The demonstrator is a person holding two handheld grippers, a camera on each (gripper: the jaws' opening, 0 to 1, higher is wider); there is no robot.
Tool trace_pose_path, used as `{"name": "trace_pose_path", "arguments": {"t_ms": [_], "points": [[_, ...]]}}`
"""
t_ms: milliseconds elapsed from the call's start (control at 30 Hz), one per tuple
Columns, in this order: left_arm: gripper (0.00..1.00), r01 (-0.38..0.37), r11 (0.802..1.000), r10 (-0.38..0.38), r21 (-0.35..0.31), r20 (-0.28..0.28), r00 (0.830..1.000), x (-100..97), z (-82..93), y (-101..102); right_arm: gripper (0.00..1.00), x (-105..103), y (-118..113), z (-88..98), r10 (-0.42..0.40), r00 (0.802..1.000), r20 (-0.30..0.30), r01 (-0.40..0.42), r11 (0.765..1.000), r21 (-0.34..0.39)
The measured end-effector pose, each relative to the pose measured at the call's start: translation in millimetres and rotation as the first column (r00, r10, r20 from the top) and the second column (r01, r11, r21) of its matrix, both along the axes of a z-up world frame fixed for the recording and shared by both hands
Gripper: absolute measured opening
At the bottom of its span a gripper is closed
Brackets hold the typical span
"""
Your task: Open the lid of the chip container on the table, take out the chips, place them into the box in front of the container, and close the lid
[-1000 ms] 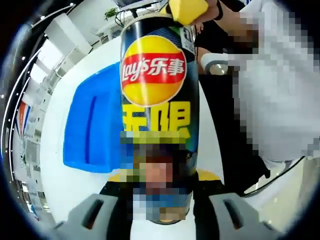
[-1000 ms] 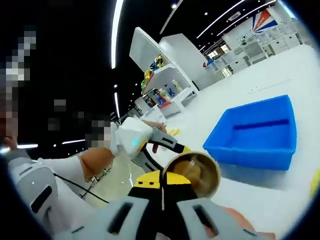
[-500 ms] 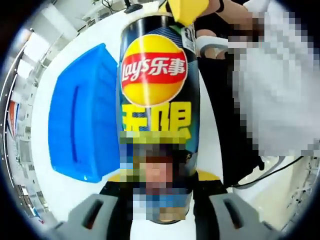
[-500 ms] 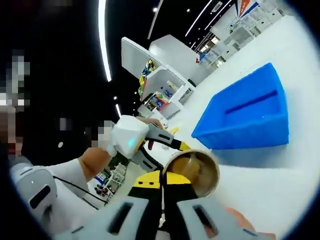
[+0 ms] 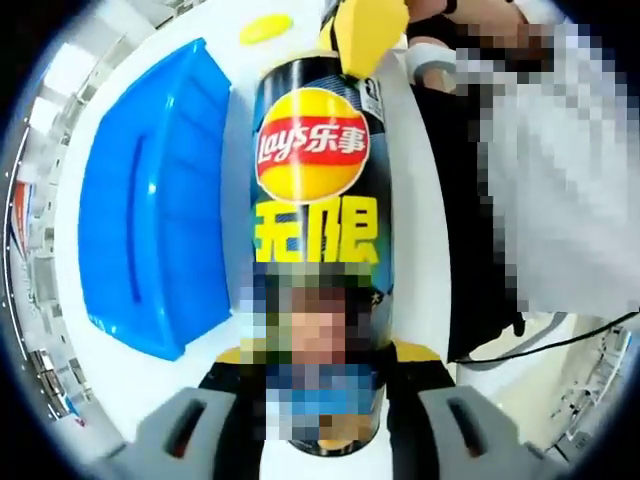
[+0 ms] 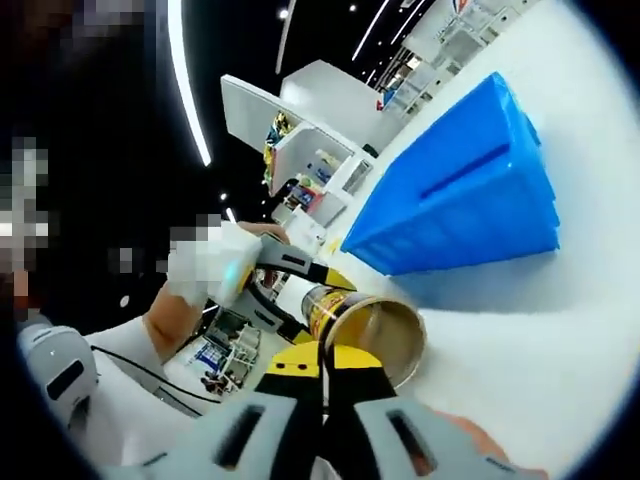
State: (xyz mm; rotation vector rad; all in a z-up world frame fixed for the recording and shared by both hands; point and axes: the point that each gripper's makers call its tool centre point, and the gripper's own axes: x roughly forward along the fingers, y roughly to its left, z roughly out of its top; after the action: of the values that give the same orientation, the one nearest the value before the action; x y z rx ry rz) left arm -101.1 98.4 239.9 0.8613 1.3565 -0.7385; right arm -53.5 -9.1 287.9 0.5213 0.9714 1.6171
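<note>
A: Left gripper [image 5: 320, 420], pose and state?

B: Its jaws rise from the near edge of the left gripper view, clamped on the base end of the chip container [image 5: 318, 250]. The can runs straight out along the jaws, label up, its far end meeting the yellow tip of the right gripper [image 5: 368, 35].

A: Seen from the right gripper view?

B: The left gripper [image 6: 262, 295] enters from the left, held in a white-gloved hand [image 6: 205, 262]. The chip container [image 6: 362, 328] lies tipped, its open mouth turned toward the camera, inner wall brownish. Whether chips are inside, I cannot tell.

A: The right gripper [image 6: 322, 400]?

B: Jaws drawn together, black pads nearly meeting, just near of the can's rim. Whether anything thin sits pinched between them, I cannot tell.

A: The box?

B: Blue box [image 5: 150, 210] rests on the white table [image 5: 240, 110], left of the can in the left gripper view. In the right gripper view the box [image 6: 465, 195] lies beyond the can's mouth, far right.

A: Else?

B: A small yellow disc [image 5: 266, 28] lies on the table past the box.
</note>
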Motion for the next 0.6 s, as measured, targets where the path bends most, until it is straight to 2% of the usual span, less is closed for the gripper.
{"name": "trace_pose_path", "arguments": {"t_ms": [100,133,167,400,600], "points": [[0.47,0.003,1.000,-0.003,0.007,-0.002,1.000,-0.7,-1.9,-0.8,0.01,0.6,-2.2,-9.3,0.001,1.000,-0.020,-0.001,1.000,-0.019],[0.47,0.004,1.000,-0.004,0.007,-0.002,1.000,-0.6,-1.5,-0.8,0.01,-0.4,-4.1,-8.0,0.010,0.998,-0.060,-0.010,1.000,-0.003],[0.47,0.006,1.000,-0.006,0.005,-0.002,1.000,-0.4,-1.4,-0.9,0.00,0.7,-3.7,-7.4,0.004,0.997,-0.076,-0.004,1.000,0.003],[0.47,0.000,1.000,0.000,0.002,-0.009,1.000,-0.4,-1.6,-0.1,0.02,0.9,-3.3,-5.7,-0.004,0.998,-0.064,0.005,1.000,0.016],[0.47,-0.002,1.000,0.002,0.003,-0.015,1.000,-1.9,-1.1,-2.5,0.03,10.4,-10.5,1.2,-0.043,0.998,-0.051,0.046,0.998,0.043]]}}
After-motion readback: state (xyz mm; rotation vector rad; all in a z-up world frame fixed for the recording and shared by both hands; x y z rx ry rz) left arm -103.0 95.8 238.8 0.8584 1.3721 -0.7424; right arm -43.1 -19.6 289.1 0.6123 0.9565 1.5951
